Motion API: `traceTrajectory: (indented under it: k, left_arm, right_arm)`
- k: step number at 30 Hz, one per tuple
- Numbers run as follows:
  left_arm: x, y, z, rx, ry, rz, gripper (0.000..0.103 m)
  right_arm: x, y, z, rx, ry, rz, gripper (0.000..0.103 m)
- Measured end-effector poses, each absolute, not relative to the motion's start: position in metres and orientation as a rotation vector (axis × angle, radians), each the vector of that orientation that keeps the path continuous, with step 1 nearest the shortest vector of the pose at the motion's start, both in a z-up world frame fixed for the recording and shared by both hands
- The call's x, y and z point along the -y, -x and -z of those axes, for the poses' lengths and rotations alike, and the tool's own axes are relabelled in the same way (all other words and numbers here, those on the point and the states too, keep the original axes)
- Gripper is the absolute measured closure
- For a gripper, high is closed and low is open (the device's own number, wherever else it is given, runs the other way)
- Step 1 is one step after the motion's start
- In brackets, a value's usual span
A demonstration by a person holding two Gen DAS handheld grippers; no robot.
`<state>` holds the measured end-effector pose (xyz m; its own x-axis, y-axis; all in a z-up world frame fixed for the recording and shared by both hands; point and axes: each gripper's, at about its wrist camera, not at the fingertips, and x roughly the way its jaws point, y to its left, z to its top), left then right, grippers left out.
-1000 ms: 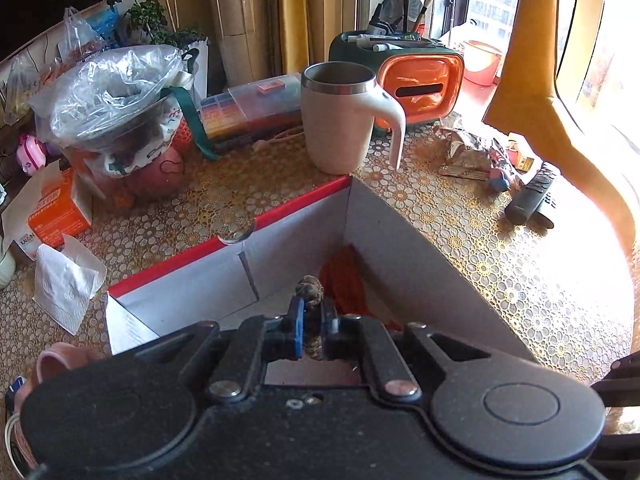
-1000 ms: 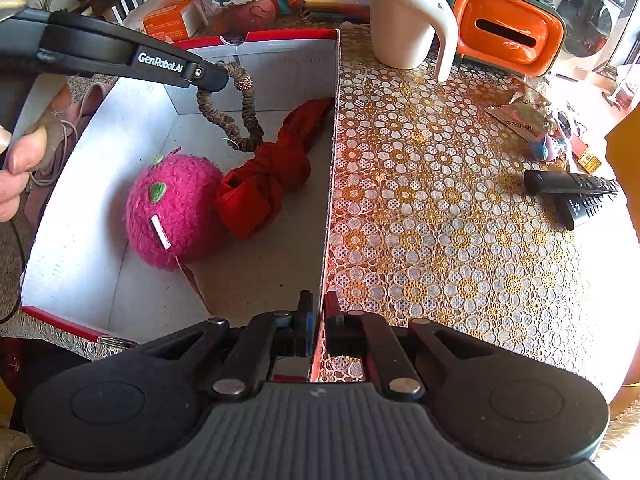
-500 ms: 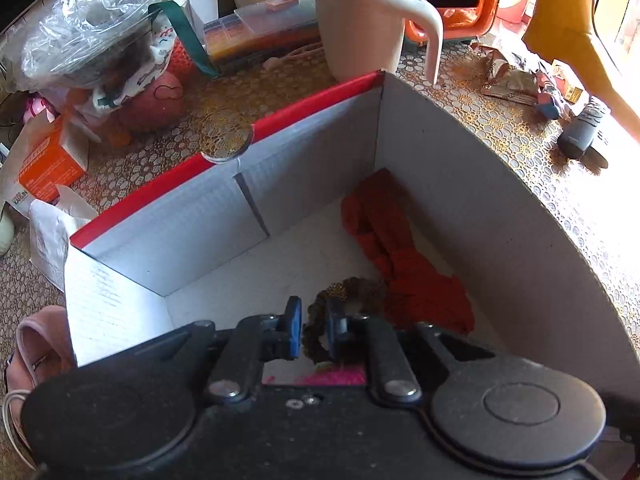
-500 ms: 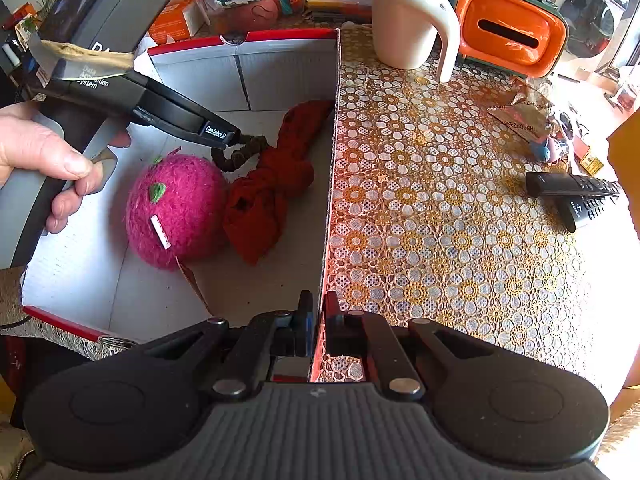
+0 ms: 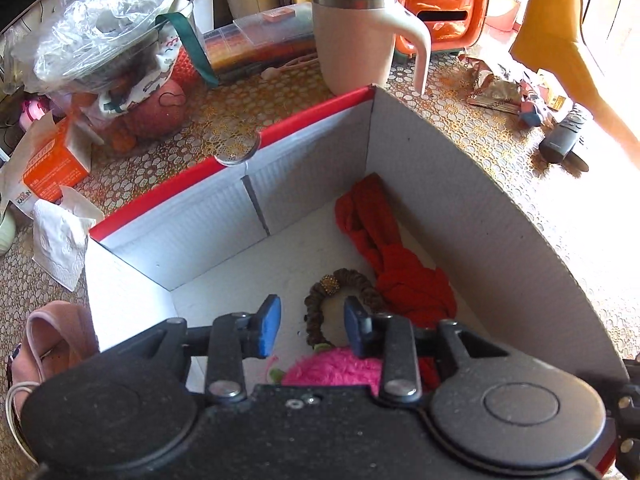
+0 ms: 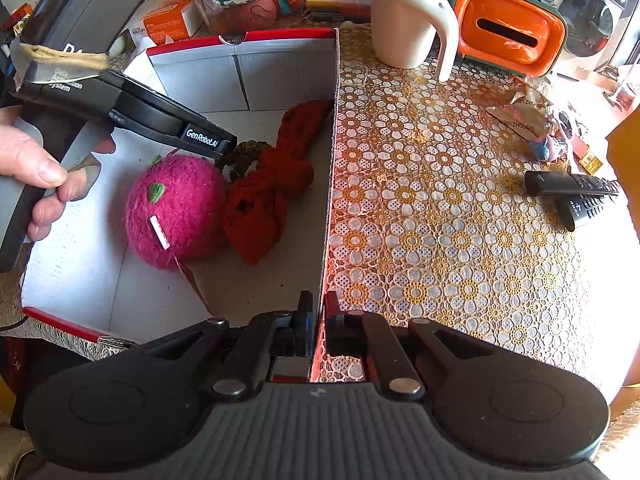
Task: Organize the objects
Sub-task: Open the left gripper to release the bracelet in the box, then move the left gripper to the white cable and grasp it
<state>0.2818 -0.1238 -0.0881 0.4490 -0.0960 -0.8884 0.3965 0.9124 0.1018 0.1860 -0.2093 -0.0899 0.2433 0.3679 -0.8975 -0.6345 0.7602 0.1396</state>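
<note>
A white cardboard box (image 5: 460,240) with a red rim stands on the lace-covered table. Inside lie a pink fuzzy ball (image 6: 176,208), a knotted red cloth (image 6: 272,184) and a brown beaded bracelet (image 5: 344,280). My left gripper (image 5: 312,320) hangs low inside the box, its jaws opening. The bracelet rests on the box floor between the blue pads (image 5: 268,324), which do not press on it. In the right wrist view the left gripper (image 6: 228,150) tips sit at the bracelet (image 6: 244,152), above the ball. My right gripper (image 6: 318,320) is shut on the box's near right wall (image 6: 326,200).
A cream mug (image 6: 404,20) and an orange holder (image 6: 508,32) stand behind the box. Two black remotes (image 6: 572,188) and a crumpled wrapper (image 6: 516,116) lie to the right. A plastic bag of things (image 5: 104,40), an orange carton (image 5: 48,164) and tissue (image 5: 56,240) crowd the left.
The left gripper came down into the box with the bracelet and its jaws parted; the bracelet now lies loose on the box floor. The right gripper kept still on the wall.
</note>
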Motion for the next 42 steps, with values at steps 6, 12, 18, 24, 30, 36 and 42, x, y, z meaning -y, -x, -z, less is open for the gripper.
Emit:
traceTrajectory:
  k: [6,12,18,24,30,36,42]
  left_arm:
    - [0.109,-0.264,0.061,-1.016,-0.284,0.340,0.068]
    - [0.083,-0.244,0.035,-0.968,-0.257,0.345,0.066]
    - [0.044,-0.224,0.010,-0.917,-0.225,0.320,0.058]
    - [-0.007,-0.210,-0.008,-0.874,-0.202,0.233,0.049]
    - [-0.056,-0.205,-0.012,-0.869,-0.169,0.132,0.038]
    - [-0.092,-0.203,-0.005,-0.862,-0.123,0.078,0.018]
    - [-0.121,-0.210,0.015,-0.893,-0.085,0.031,0.008]
  right_arm:
    - [0.211,-0.186,0.090,-1.132,0.279,-0.696,0.098]
    - [0.210,-0.185,0.090,-1.124,0.296,-0.693,0.099]
    - [0.208,-0.184,0.089,-1.124,0.308,-0.685,0.099]
    - [0.207,-0.184,0.090,-1.126,0.315,-0.682,0.099]
    - [0.206,-0.184,0.090,-1.130,0.314,-0.678,0.099]
    - [0.206,-0.184,0.090,-1.133,0.315,-0.676,0.099]
    - [0.205,-0.186,0.091,-1.144,0.313,-0.669,0.099]
